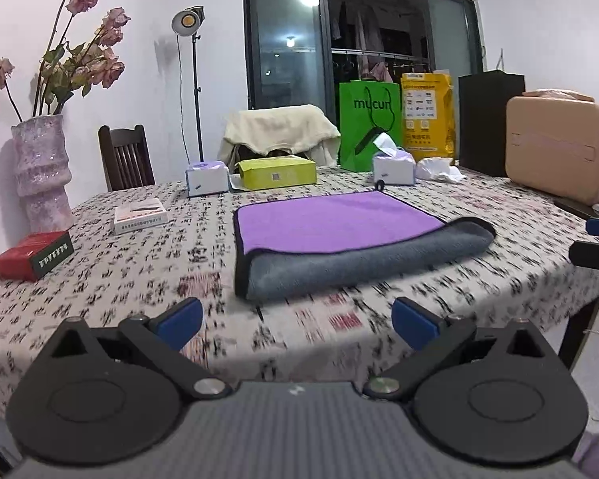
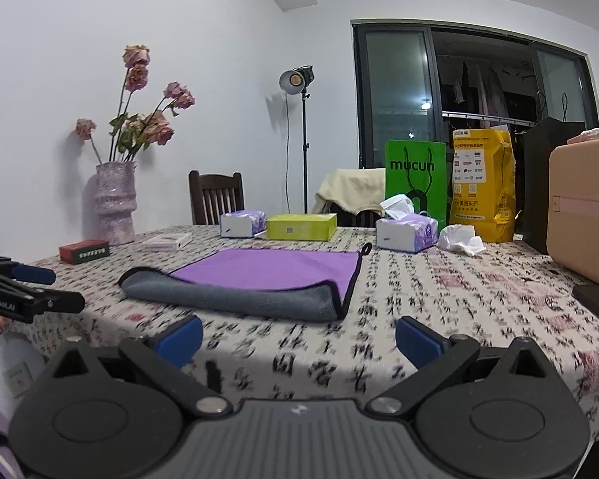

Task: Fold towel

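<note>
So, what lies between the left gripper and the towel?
Only bare tablecloth lies between the left gripper and the towel, in the left wrist view.

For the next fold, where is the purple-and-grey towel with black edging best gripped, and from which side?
Probably at the two near corners of the purple-and-grey towel, on its thick grey folded edge, coming in low from the table's near side. That edge is raised and rounded and faces both open grippers, the left gripper and the right gripper, while the far purple layer lies flat on the patterned tablecloth.
</note>
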A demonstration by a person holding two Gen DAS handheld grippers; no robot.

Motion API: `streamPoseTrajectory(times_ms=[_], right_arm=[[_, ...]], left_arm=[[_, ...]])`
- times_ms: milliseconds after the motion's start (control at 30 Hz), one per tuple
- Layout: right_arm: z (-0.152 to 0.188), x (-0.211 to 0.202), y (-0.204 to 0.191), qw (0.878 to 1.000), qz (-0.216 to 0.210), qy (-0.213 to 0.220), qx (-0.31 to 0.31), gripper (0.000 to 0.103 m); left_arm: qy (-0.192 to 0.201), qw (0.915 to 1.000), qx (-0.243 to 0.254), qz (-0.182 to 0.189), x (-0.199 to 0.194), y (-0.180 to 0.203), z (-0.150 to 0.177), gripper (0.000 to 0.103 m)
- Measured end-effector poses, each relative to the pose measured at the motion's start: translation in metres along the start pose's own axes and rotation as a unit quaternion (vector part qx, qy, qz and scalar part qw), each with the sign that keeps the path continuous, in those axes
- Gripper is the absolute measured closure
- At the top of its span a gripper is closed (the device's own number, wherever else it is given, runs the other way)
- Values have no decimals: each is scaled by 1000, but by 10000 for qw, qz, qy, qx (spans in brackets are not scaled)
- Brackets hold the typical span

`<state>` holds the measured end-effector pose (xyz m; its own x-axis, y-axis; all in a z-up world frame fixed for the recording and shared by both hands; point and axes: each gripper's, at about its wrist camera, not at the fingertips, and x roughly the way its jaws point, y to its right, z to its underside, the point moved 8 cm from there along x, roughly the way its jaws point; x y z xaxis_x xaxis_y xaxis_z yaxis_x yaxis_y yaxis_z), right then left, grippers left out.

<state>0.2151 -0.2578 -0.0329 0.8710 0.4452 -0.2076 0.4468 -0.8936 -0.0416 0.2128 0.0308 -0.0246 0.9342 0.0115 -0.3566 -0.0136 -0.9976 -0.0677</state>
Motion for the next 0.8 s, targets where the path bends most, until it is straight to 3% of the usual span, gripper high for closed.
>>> streamPoseTrajectory(times_ms=[367,500,800], right_arm=[[-15,59,13,9998,-138,-144,40,0],[-19,82,9,9984,-457,-343,26,0],[-27,123,19,9977,-459,-501,45,0]], left_arm=[[-190,9998,24,24,55,-22,-19,4],[-329,9990,-291,-61,77,-38,-22,20],[-462,9984,-289,161,104,-43,-25,37]])
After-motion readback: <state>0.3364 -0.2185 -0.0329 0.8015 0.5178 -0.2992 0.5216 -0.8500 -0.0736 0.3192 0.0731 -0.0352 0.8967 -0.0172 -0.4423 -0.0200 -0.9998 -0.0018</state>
